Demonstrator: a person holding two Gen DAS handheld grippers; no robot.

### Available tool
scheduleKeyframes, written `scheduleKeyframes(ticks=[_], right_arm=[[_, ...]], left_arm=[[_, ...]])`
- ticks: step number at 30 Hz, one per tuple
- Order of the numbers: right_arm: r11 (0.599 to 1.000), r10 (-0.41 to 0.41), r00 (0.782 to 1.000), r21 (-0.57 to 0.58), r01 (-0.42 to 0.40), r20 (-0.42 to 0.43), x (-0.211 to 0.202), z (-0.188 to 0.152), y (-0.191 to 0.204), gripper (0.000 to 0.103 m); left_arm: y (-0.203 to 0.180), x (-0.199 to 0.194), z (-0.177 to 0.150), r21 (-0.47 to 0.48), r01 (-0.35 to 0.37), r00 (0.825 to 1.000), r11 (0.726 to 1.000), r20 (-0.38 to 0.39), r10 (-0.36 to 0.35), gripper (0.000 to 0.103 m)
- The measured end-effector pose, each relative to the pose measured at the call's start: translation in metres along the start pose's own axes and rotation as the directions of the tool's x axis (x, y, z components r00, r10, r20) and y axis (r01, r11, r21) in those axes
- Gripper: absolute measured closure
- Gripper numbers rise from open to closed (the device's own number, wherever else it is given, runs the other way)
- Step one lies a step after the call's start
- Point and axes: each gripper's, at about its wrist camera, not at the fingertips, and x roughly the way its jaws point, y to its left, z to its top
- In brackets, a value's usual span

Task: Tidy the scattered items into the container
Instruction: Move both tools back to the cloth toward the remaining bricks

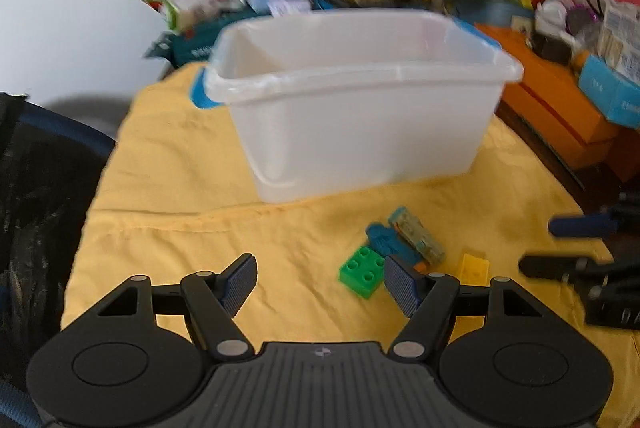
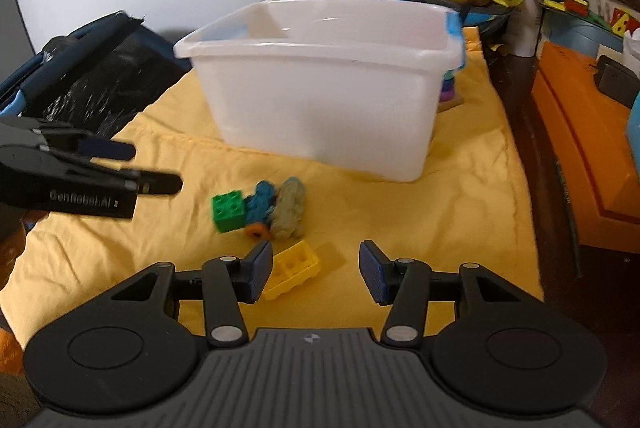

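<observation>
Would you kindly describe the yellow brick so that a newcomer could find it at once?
Start at the translucent white plastic bin on the yellow cloth. In front of it lies a cluster of toys; the yellow brick sits apart from them, nearest the right gripper. Unlike the green brick, it lies hollow side up and nearly matches the cloth.

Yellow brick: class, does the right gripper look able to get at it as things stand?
Probably yes. The right gripper is open, the yellow brick lies on the cloth by its left finger, apart from the green brick, nothing covering it.
</observation>
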Motion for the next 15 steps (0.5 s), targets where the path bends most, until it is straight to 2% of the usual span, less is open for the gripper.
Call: scheduleKeyframes(ticks=[2, 4, 6, 8, 9, 12, 15], right_arm=[[1.0, 0.002, 1.0, -0.006, -0.002, 0.005, -0.001, -0.001, 0.004, 0.051], [1.0, 0.0, 1.0, -0.009, 0.0, 0.011, -0.002, -0.001, 0.008, 0.051], [1.0, 0.001, 1.0, -0.009, -0.001, 0.01, -0.001, -0.001, 0.009, 0.051], [1.0, 0.005, 1.0, -0.012, -0.005, 0.006, 0.0, 0.0, 0.012, 0.051], [1.0, 0.006, 1.0, -0.014, -0.006, 0.005, 0.0, 0.0, 0.013, 0.051], [1.0, 0.011, 1.0, -0.023, -0.011, 0.007, 0.0, -0.001, 0.017, 0.049], [1.0, 0.017, 1.0, -0.026, -0.018, -0.013, 0.003, -0.002, 0.019, 0.049]], left_arm=[[0.001, -0.012, -0.003, -0.03, 0.028, 0.997, 0.999, 0.066, -0.026, 0.03], [0.003, -0.016, -0.004, -0.044, 0.062, 0.995, 0.997, 0.086, -0.058, 0.029], [0.004, -0.01, -0.003, -0.068, 0.097, 0.995, 0.993, 0.01, -0.096, 0.028], [0.008, 0.0, -0.003, -0.13, 0.129, 0.987, 0.983, -0.082, -0.141, 0.028], [0.011, 0.003, -0.005, -0.161, 0.134, 0.983, 0.978, -0.102, -0.151, 0.028], [0.019, 0.007, -0.011, -0.206, 0.122, 0.984, 0.971, -0.102, -0.145, 0.028], [0.023, 0.002, -0.013, -0.197, 0.075, 0.994, 0.977, -0.057, -0.088, 0.028]])
